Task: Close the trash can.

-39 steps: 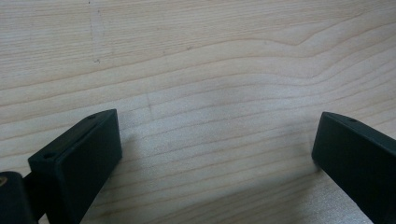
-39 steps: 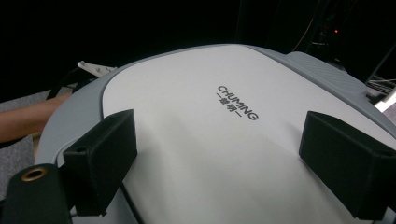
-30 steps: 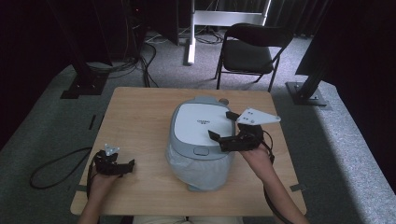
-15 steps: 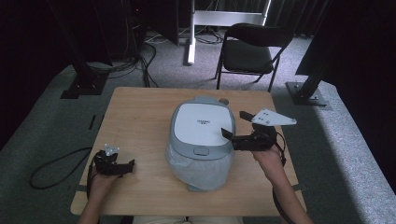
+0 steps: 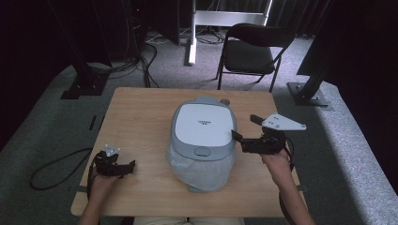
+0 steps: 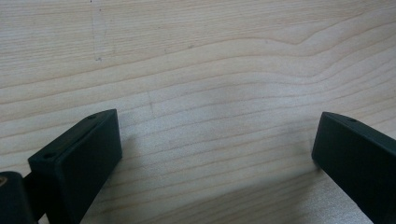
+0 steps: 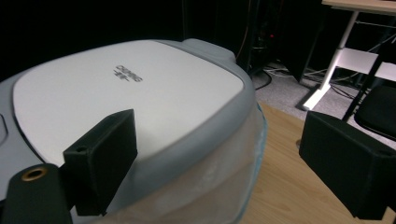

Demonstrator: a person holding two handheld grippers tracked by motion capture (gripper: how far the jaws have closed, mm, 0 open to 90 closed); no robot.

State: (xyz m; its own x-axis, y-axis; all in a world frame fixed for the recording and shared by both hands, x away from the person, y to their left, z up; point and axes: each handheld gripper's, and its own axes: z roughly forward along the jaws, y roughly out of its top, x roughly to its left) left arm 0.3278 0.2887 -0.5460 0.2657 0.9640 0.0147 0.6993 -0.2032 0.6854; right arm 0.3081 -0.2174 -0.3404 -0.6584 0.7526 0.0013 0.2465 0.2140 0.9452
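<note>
A rice-cooker-like appliance (image 5: 202, 123) with a white lid, a grey rim and a translucent wrap round its lower body stands in the middle of the wooden table (image 5: 136, 117). My right gripper (image 5: 244, 127) hovers open just off its right side, jaws pointing left at the lid edge and empty. In the right gripper view the appliance (image 7: 130, 88) lies close ahead; my right gripper (image 7: 224, 144) has one jaw before the lid and the other over the bare table (image 7: 280, 186). My left gripper (image 5: 129, 165) rests open near the front left corner, and in its own view my left gripper (image 6: 217, 140) spans bare wood (image 6: 210, 56).
A black folding chair (image 5: 251, 54) stands behind the table's far edge, also seen as a chair (image 7: 378, 109) in the right gripper view. Dark stands and cables lie on the grey carpet around. A cable (image 5: 56, 164) trails left off the table.
My right gripper has drawn back to the right, from over the lid's right edge to beside the appliance. The left gripper has stayed put.
</note>
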